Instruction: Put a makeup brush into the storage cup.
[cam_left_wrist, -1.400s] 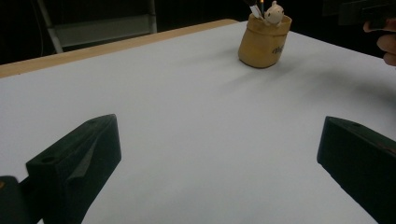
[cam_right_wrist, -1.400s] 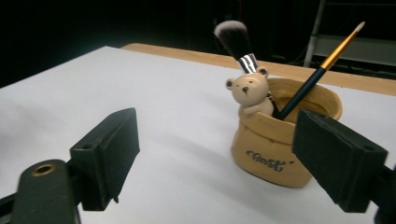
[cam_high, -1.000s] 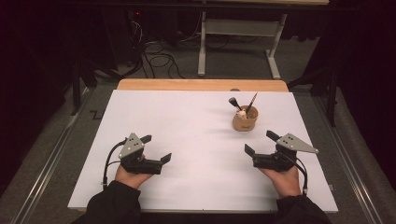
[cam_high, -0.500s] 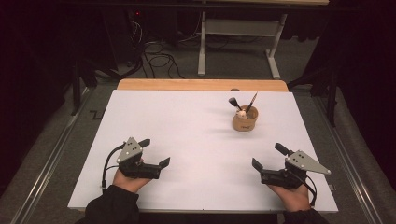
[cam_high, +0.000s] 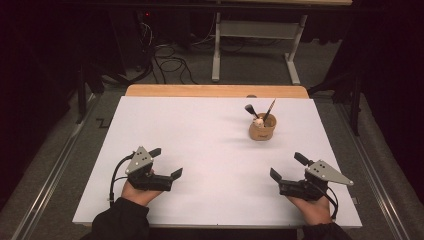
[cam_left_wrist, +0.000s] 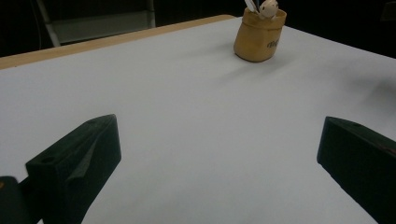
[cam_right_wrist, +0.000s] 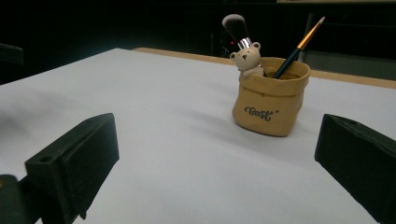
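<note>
both grippers, left gripper (cam_high: 166, 162) and right gripper (cam_high: 288, 166), rest wide open, empty, near the pot (cam_high: 262, 129).

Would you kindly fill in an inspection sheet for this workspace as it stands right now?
Surface: white table top, bare apart from the pot; wooden edge along the far side.
Job's things: tan pot upright at the far right, holding a fluffy brush, a thin paintbrush and a small bear figure.
Clutter: nothing seen.
Grippers: left gripper and right gripper near the front edge, jaws wide apart, holding nothing, both apart from the pot.
Cables: one trails from each gripper; loose cables on the floor beyond the table.
Surroundings: dark room, grey floor, metal table frame behind.
</note>
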